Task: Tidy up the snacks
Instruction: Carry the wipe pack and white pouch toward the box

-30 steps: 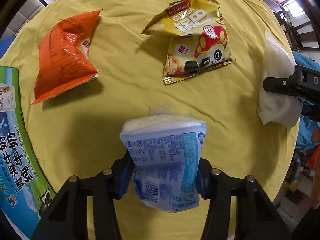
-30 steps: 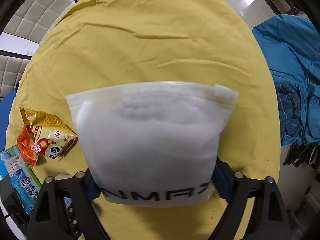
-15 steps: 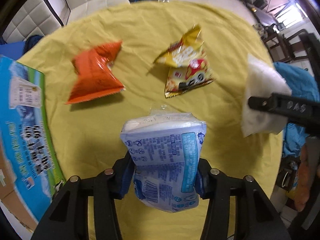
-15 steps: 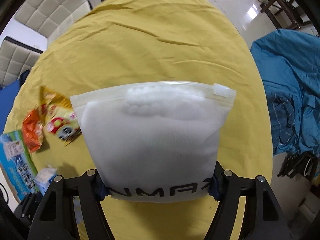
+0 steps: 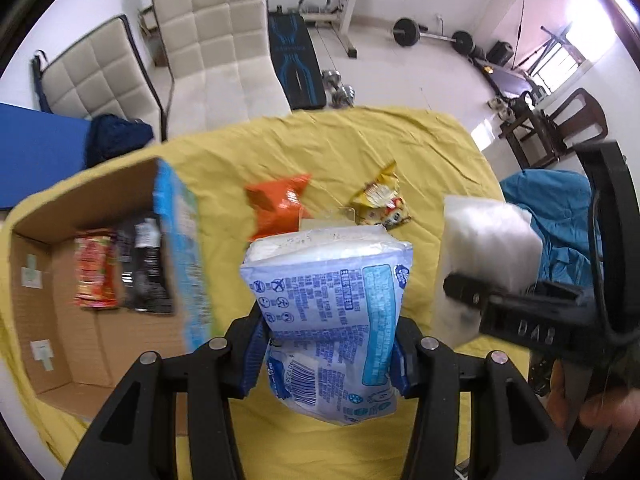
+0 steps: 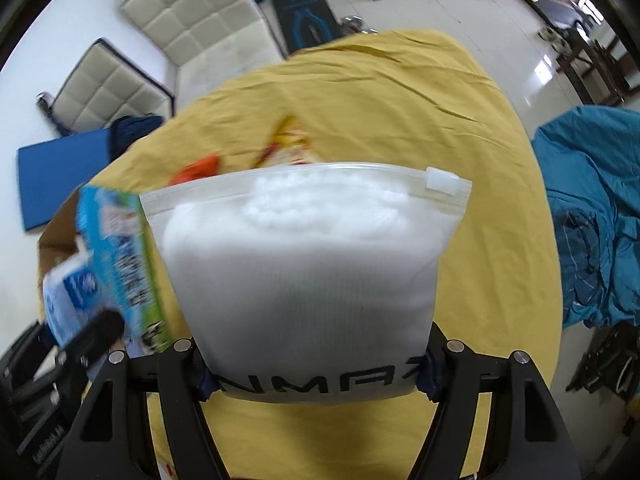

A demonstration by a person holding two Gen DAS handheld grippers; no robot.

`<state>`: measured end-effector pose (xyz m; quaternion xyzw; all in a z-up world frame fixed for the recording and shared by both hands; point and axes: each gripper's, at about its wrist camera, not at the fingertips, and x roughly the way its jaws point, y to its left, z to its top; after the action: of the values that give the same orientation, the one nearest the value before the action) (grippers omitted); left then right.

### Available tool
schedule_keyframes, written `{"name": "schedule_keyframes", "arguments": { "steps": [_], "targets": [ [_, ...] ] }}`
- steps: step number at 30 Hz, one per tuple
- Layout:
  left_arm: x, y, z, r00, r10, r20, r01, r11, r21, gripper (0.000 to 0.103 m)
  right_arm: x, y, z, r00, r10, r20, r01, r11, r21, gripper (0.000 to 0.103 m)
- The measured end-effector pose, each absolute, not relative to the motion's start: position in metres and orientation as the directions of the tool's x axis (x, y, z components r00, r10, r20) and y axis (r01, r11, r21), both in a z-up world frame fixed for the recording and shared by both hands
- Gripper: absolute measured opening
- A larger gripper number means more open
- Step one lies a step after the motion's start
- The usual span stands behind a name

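My left gripper is shut on a blue and white snack packet, held in the air above the yellow table. My right gripper is shut on a white zip bag full of white stuffing; the same zip bag shows at the right of the left wrist view. An open cardboard box with a blue printed side stands at the left and holds a red packet and a black packet. An orange packet and a yellow packet lie on the table beyond.
Two white padded chairs stand behind the table, with gym weights on the floor further back. A blue cloth is heaped at the table's right. A hand holds the right gripper at the lower right.
Both grippers have risen and tilted up with their loads, so the room behind the table shows. The box's inside has come into the left wrist view.
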<state>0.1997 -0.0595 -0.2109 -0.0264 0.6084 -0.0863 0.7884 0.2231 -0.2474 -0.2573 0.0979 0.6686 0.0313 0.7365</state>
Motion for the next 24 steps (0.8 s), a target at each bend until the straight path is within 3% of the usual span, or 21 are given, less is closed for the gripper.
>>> {"name": "schedule_keyframes", "arguments": {
  "steps": [14, 24],
  "targets": [
    [0.161, 0.095, -0.164, 0.342, -0.133, -0.93, 0.02, 0.991, -0.134, 0.047, 0.167, -0.097, -0.191, 0.142, 0.29, -0.946, -0.075, 0.956, 0.282, 0.075],
    [0.158, 0.214, -0.207, 0.258, -0.041, -0.965, -0.116, 0.991, -0.073, 0.047, 0.174, 0.032, -0.216, 0.068, 0.285, -0.956, -0.171, 0.948, 0.27, 0.075]
  ]
}}
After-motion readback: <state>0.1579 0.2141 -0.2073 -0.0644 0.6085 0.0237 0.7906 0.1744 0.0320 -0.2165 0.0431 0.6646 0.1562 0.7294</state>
